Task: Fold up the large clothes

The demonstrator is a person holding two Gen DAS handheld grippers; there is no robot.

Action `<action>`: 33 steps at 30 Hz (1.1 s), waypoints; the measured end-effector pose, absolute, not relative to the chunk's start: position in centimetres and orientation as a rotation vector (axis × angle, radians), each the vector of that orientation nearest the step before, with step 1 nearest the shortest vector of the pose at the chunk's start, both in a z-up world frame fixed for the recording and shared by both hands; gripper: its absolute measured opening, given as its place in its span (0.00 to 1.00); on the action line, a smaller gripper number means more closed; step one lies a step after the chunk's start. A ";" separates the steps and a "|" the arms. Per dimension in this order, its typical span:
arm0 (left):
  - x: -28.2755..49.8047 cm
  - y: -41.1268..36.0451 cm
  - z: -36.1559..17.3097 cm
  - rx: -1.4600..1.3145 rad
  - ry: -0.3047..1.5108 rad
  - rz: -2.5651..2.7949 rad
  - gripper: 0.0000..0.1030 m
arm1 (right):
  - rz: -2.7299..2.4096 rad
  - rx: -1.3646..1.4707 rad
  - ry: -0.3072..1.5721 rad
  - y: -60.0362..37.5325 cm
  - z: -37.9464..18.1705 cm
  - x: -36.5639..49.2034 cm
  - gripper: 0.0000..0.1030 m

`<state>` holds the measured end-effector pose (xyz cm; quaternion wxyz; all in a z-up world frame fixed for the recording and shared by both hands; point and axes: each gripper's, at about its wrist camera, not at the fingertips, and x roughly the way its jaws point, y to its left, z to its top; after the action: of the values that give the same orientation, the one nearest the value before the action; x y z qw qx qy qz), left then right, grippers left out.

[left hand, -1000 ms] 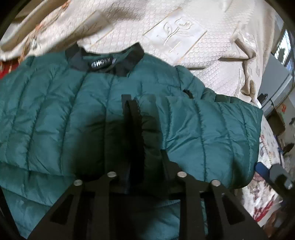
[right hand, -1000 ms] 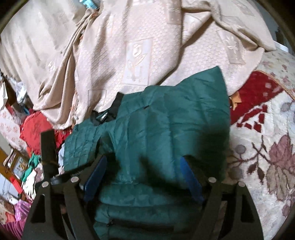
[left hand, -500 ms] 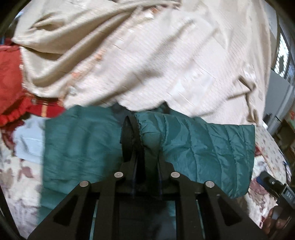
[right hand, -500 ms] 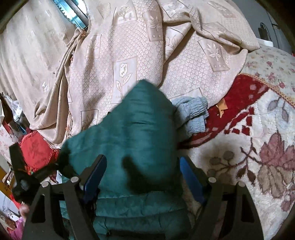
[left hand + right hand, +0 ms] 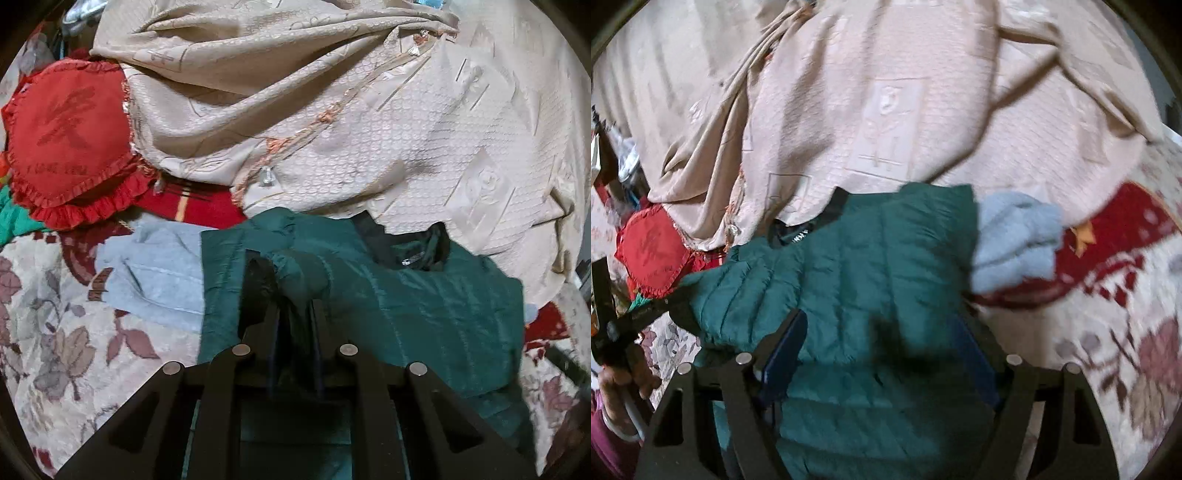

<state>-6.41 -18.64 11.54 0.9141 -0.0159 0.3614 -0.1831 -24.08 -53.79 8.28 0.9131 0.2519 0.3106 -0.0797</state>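
Note:
A dark green quilted jacket lies on the bed with its black collar toward the beige blanket. My left gripper is shut on the sleeve cuff, which bunches over its fingertips. In the right wrist view the same jacket lies flat under my right gripper. That gripper's jaws are closing with jacket fabric between the blue pads, which stand apart from it. At that view's left edge the left gripper holds the sleeve.
A beige embossed blanket is heaped behind the jacket. A red frilled heart cushion lies at the far left. A light blue garment sits beside the jacket on the floral bedspread. A hand holds the left gripper.
The left gripper carried the sleeve cuff leftward across the jacket, and its view swung toward the red cushion. In the right view the raised jacket panel dropped flat and the blue pads drew closer.

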 end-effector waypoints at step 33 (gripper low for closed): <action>-3.0 -22.0 5.4 0.089 0.876 -0.320 0.21 | -0.179 0.383 0.770 -57.6 5.8 -13.6 0.62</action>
<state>-3.04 -21.98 5.43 0.8922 0.0430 0.4223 -0.1541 -13.65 -57.62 5.77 0.9050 0.1854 0.3730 -0.0864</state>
